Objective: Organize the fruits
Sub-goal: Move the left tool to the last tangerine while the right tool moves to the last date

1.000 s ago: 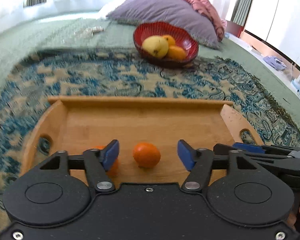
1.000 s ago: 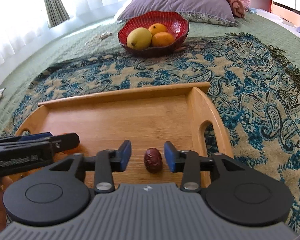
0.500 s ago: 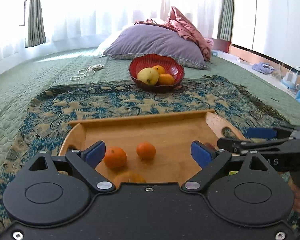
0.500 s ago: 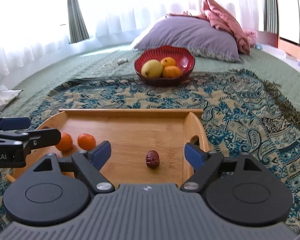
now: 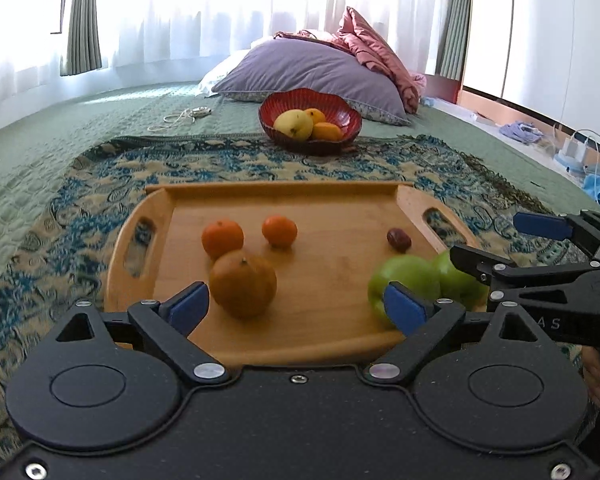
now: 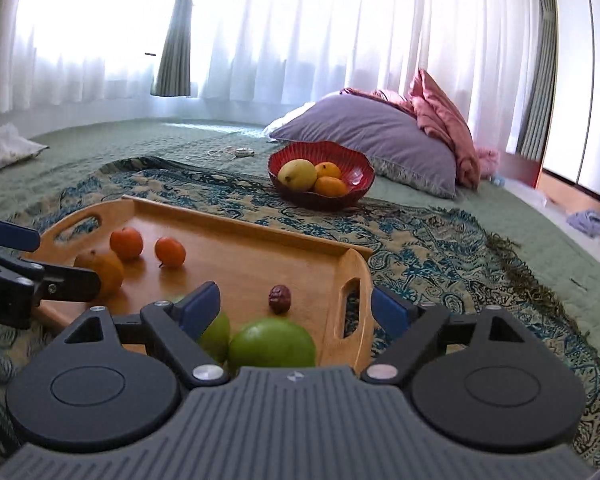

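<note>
**Both grippers draw back from the tray, more fruit comes into view**

Compared with half a second ago, both cameras sit higher and farther from the wooden tray [image 5: 140,216], so its near edge now shows. The left gripper [image 5: 296,306] has its jaws spread wide with nothing between them, as before; the right gripper [image 6: 296,306] is likewise spread and empty. The large orange [image 5: 243,283], only a sliver earlier, is now fully visible just ahead of the left fingers, and two green apples [image 5: 408,284] appear at the tray's near right corner, touching each other.

Counted on the tray: two small tangerines [image 5: 223,239] side by side near the left handle, one large orange just in front of them, two green apples, and one dark red date [image 5: 399,239] near the right handle. Beyond the tray, on the patterned throw [image 5: 220,164], the red bowl [image 5: 340,114] holds one yellow mango [image 5: 293,124] and two oranges [image 5: 327,131].
</note>
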The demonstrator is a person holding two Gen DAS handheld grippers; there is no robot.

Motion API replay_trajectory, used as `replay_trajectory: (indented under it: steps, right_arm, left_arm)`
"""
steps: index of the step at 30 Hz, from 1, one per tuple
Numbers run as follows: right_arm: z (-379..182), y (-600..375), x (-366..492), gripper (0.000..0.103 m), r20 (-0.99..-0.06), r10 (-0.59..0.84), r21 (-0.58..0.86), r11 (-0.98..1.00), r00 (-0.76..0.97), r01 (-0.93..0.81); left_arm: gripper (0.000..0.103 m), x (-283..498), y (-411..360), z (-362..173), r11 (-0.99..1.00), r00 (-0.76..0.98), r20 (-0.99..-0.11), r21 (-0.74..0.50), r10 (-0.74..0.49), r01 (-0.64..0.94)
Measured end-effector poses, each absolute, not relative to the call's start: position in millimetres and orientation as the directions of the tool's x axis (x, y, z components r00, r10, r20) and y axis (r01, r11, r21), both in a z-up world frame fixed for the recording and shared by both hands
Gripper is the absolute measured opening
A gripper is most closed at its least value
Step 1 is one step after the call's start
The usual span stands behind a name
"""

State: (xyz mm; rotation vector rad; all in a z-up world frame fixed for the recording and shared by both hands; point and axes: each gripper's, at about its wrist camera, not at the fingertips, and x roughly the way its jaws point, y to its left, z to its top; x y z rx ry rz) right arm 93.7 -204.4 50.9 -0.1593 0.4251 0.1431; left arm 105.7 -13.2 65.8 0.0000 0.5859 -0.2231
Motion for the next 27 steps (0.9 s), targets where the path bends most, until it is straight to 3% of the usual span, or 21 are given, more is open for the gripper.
replay_trajectory:
  steps: [22,27]
  right_arm:
    - [27,-209,48,0.091,-0.452,0.172,-0.090,0.967,0.875,-0.237]
    - [22,-213,43,0.090,-0.469,0.168,-0.098,0.966,0.867,-0.240]
  left_arm:
    - [0.096,63,-33,32,0.969,0.810,-0.548,-0.007,-0.212,0.249]
    - [0.082,59,-38,24,0.959,0.787,-0.563,-0.037,-0.253,0.281]
